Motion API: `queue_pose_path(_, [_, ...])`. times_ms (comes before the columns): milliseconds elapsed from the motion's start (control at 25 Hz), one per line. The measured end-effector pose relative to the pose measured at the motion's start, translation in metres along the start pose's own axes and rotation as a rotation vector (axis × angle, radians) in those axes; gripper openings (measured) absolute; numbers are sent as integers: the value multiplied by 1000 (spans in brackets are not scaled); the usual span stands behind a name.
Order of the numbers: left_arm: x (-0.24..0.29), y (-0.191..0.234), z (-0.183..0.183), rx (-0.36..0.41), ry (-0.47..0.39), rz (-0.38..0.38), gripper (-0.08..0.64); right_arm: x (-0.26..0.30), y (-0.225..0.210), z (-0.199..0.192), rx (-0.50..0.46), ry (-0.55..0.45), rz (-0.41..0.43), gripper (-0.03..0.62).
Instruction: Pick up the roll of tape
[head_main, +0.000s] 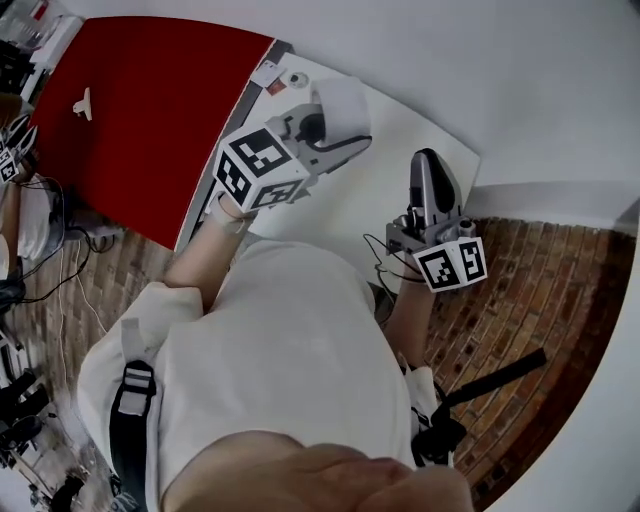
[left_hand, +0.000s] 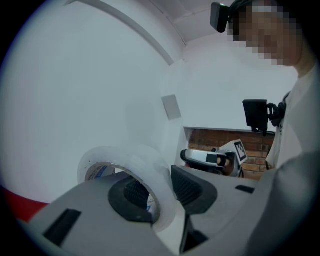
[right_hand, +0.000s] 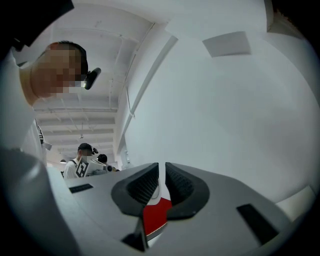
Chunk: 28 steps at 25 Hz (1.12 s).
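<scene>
left claw (left_hand: 160, 190) clamped on roll of tape (left_hand: 142, 160) wall | right claw (right_hand: 162, 181) closed, empty

Clear roll of tape (left_hand: 151, 169) (blue print inside); red mat (head_main: 150, 100); brick-patterned floor (head_main: 530, 290).

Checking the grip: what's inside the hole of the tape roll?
One finger of the left gripper sits inside the tape roll, pinching its wall. Printed inner lining shows; the rest is covered by the gripper.
</scene>
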<state>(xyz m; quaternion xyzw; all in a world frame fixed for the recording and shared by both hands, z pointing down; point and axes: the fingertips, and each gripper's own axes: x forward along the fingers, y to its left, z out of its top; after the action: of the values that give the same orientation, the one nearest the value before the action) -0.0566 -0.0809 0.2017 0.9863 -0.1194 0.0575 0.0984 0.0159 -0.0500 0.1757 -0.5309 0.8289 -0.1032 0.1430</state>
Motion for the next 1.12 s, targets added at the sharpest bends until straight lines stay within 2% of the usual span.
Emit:
queue_pose_path(240, [-15, 2, 6, -5, -45, 33, 118, 8, 19, 3, -33, 23, 55, 46])
queue_pose_path(440, [-23, -4, 9, -47, -92, 6, 119, 10, 27, -1, -55, 47, 81, 46])
queue_pose_path(600, [-27, -7, 11, -52, -100, 4, 118, 12, 33, 0, -88, 62, 101, 46])
queue_pose_path(960, [-31, -14, 20, -98, -154, -51, 120, 12, 29, -3, -83, 72, 87, 46])
queue_pose_path(1120, [-27, -14, 20, -97, -151, -60, 120, 11, 26, -2, -79, 65, 84, 46])
